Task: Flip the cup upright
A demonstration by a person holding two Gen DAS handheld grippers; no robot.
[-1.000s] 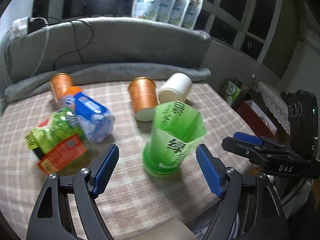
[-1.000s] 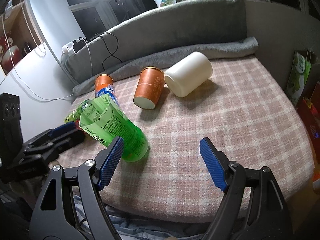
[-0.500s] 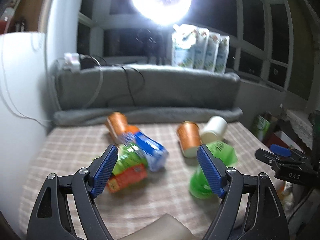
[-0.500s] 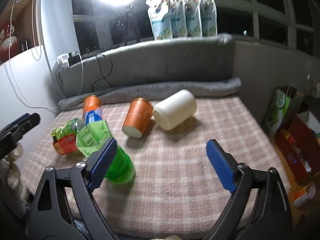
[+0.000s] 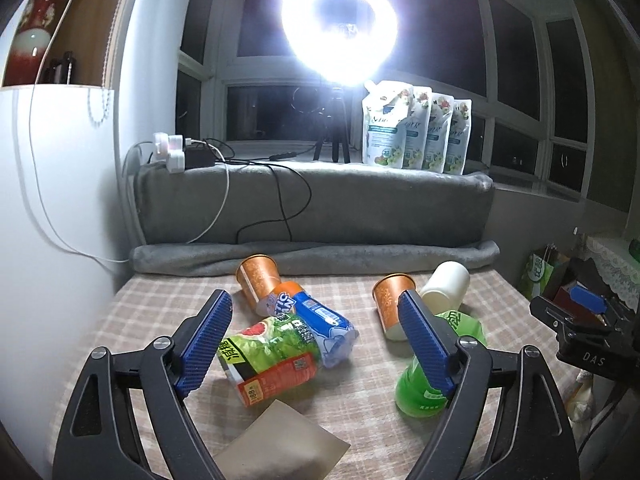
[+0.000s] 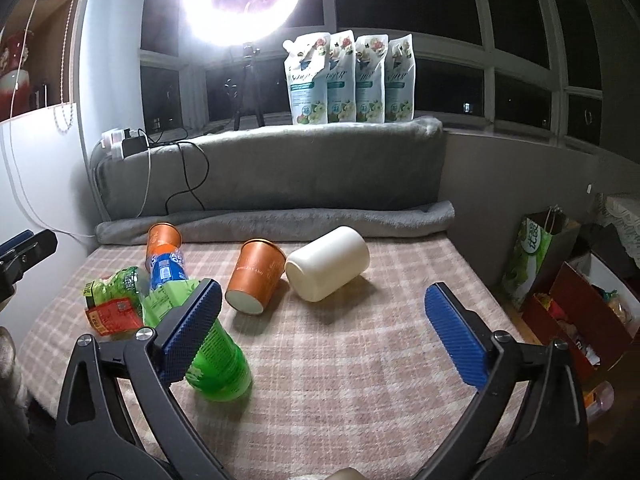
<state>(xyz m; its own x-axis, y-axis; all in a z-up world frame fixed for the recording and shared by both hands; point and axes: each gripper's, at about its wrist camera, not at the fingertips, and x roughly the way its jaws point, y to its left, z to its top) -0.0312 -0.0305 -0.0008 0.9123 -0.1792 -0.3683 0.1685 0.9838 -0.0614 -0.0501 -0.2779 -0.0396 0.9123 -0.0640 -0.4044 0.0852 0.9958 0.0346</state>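
Two open grippers above a plaid cloth [image 6: 360,352] strewn with cups. The left gripper [image 5: 314,300] and the right gripper [image 6: 323,289] are both shown with their blue-padded fingers spread wide and nothing held between them. Three cups are seen lying on their sides: a white cup [image 6: 328,268] at the centre of the right wrist view, an orange cup [image 6: 256,276] touching it on the left, and a second orange cup [image 6: 162,238] further back, against the rolled grey blanket [image 6: 280,220]. The task sentence does not single out one of them. A green cup [image 6: 218,364] is seen standing on end at lower left, partly hidden by the left finger of the right gripper; which end is uppermost cannot be told. Snack packets [image 5: 280,344] are heaped between the second orange cup and the left gripper. The orange cups are judged to be light paper, easily crushed and apt to roll, so only a gentle squeeze is called for. The white cup looks thicker and stiffer, with a smooth wall that may slip against the pads. Each is best taken across the side wall near mid-height, with the fingers set either side of the barrel, and turned until the mouth faces up. As the white and orange cups touch, one may be nudged when the other is lifted. The soft cloth is expected to steady a cup poorly once it is stood up.
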